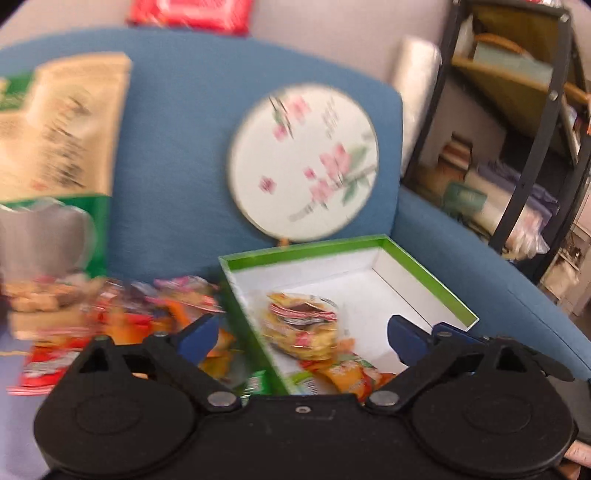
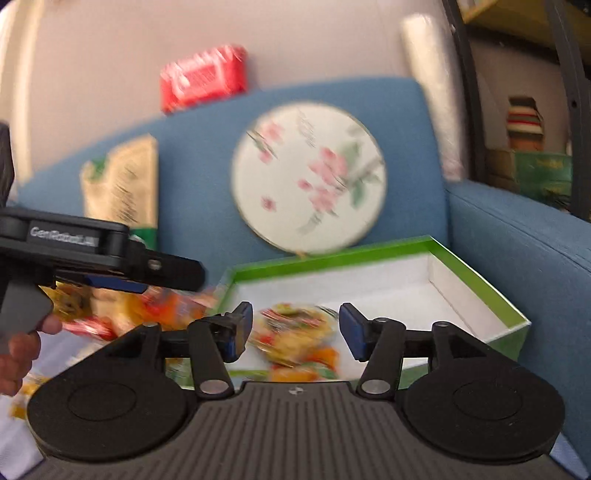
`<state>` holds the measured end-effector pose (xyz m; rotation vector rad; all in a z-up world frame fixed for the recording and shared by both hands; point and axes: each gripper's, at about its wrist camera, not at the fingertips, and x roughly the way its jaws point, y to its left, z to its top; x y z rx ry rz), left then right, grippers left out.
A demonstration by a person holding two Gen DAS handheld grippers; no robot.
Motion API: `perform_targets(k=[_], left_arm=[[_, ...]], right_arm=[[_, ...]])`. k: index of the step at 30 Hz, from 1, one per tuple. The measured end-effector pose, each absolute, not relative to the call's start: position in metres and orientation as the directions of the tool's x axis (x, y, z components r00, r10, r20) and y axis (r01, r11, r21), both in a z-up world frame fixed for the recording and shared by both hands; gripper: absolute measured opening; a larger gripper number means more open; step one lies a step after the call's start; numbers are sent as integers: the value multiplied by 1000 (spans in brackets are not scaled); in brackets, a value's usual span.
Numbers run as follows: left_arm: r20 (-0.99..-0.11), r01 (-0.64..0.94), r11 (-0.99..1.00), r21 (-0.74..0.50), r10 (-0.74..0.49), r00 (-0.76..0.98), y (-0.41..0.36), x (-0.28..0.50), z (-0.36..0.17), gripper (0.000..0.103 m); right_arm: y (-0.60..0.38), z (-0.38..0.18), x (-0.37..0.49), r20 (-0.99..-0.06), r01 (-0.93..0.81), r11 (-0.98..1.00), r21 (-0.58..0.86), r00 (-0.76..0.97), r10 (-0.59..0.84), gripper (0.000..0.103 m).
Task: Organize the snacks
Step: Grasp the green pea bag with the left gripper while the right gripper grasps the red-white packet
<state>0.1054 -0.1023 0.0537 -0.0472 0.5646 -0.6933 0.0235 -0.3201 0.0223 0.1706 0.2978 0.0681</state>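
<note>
A green-edged white box lies open on the blue sofa seat. Inside it lie a yellow snack packet and orange packets near its front. A heap of loose snack packets sits to the left of the box. My left gripper stands open above the box's near corner, nothing between its blue pads. My right gripper is open too, with the yellow packet lying beyond its pads, untouched. The left gripper's body shows in the right wrist view, held by a hand.
A round painted fan leans on the sofa back. A tall tan and green bag stands at the left. A red pack lies atop the backrest. A dark shelf rack stands to the right.
</note>
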Motion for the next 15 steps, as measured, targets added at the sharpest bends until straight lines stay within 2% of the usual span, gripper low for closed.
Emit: perform_targets(k=[5,9,15], left_arm=[[-511,555,805,-208,-573,640,-58,83,50,103],[-552,518,819,-247,-558,619,-33,74,32,103],[-605,526,776,-347,-614,507,-22,67,8,101]], right_arm=[[-296,18,20,-306,-178,963,202,923,234,94],[-270,7,25,-383,-279,937,212,858,342,95],[-248,-5,32,-459,-286,953,102,836,301,92]])
